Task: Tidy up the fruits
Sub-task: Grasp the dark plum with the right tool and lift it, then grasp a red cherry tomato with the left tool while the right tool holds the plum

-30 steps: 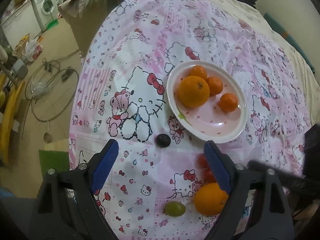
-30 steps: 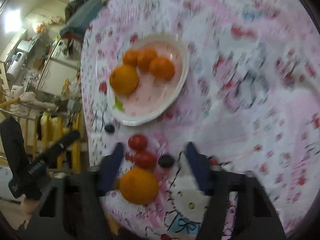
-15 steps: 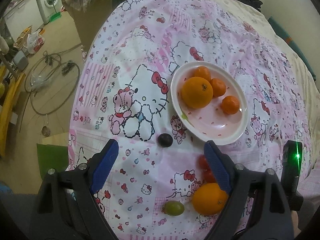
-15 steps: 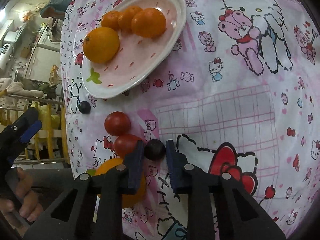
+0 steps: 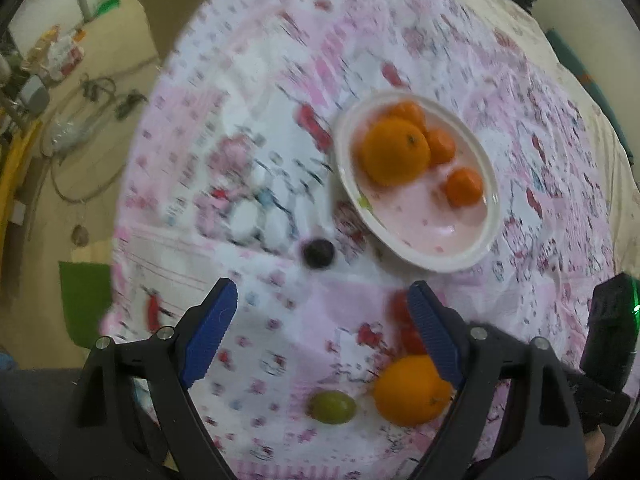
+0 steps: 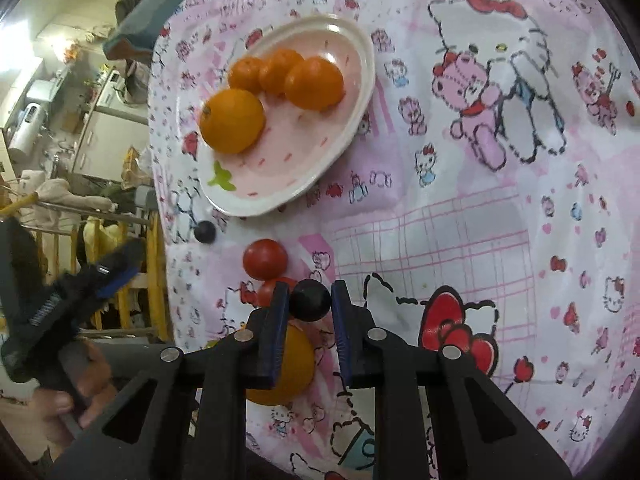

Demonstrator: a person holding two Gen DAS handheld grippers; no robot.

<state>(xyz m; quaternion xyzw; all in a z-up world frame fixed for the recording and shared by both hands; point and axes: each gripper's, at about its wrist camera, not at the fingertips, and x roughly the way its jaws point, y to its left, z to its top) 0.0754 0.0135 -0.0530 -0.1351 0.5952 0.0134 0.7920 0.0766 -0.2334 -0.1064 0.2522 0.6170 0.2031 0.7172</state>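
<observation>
- Progress: I count four orange fruits on the plate [image 6: 352, 120]; I judge the task partly done, with six fruits still off it.
- Left on the cloth [image 6: 480, 240], near its edge below the plate: a dark grape [image 6: 205, 232], two tomatoes [image 6: 265, 259], a green grape [image 5: 333, 407], an orange [image 5: 412, 390].
- Left gripper [image 5: 324, 336]: jaws apart, nothing between them, above the cloth beside the green grape.
- Right gripper [image 6: 310, 312]: jaws clamped on a second dark grape [image 6: 310, 301], just beside the tomatoes.
- Materials: plate is glossy, oval, pink with a white rim; cloth is soft printed fabric; the fruits are round, the oranges matte, the tomatoes and grapes smooth; the pads [image 6: 275, 332] are ribbed blue.
</observation>
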